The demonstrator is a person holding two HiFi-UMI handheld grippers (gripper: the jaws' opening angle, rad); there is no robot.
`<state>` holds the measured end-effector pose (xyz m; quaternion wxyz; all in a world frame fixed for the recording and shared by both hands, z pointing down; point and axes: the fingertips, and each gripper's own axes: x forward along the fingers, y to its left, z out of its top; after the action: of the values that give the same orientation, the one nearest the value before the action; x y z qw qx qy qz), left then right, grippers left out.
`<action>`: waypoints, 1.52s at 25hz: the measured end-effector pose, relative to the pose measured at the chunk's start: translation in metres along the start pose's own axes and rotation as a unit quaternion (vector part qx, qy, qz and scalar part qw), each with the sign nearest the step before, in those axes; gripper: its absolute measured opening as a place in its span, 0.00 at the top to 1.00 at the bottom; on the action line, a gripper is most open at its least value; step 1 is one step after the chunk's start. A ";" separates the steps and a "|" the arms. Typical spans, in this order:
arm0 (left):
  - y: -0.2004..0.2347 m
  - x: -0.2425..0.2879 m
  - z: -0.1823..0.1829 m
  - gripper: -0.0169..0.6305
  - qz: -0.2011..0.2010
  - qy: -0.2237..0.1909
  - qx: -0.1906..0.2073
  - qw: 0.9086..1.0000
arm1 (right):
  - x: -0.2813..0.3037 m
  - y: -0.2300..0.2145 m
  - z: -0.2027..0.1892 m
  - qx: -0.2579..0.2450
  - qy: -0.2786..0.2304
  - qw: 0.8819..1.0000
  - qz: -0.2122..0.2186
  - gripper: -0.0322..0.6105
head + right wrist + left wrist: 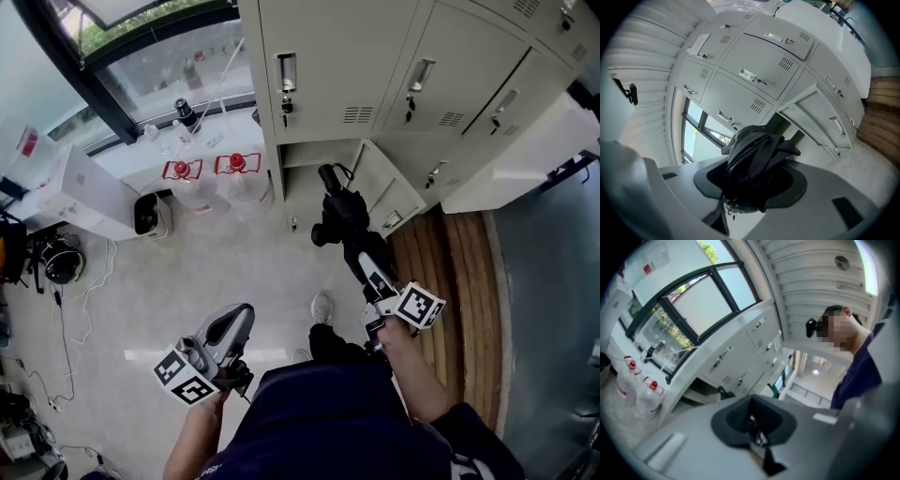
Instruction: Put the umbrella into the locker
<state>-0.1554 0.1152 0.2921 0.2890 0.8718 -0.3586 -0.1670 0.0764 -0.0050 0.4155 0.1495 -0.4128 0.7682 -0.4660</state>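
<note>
A folded black umbrella [336,199] sticks out ahead of my right gripper [349,232], whose jaws are shut on its lower part. In the right gripper view the umbrella [752,157] fills the space between the pads and points at the open locker [782,123] in the bottom row. In the head view the umbrella tip is just in front of that open locker [305,178], whose door [389,195] is swung out to the right. My left gripper [236,323] hangs low at the left, shut, with nothing in it [754,425].
The other locker doors [328,75] are closed. Two clear jugs with red caps [183,176] stand left of the lockers under a window. A white box [89,192] and cables [66,309] lie further left. A wooden strip [459,281] runs along the right.
</note>
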 end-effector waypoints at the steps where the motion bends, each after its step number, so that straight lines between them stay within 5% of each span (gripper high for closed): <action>1: 0.008 0.009 0.002 0.97 0.005 0.000 -0.002 1.000 | 0.011 -0.008 0.005 -0.007 0.006 1.000 -0.004 0.64; 13: 0.061 0.107 0.013 0.97 0.047 0.024 -0.016 0.998 | 0.125 -0.073 0.039 -0.045 0.060 0.996 -0.048 0.64; 27: 0.110 0.118 -0.008 0.97 0.050 0.108 -0.063 0.991 | 0.223 -0.130 0.041 -0.109 0.035 0.987 -0.113 0.64; 38: 0.155 0.077 0.001 0.97 0.032 0.201 -0.080 0.976 | 0.311 -0.151 0.046 -0.241 -0.025 0.953 -0.180 0.64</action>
<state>-0.1844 -0.0300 0.3814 0.4291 0.8497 -0.3064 -0.0072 -0.0116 -0.3067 0.5660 -0.0218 -0.5792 0.7668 -0.2759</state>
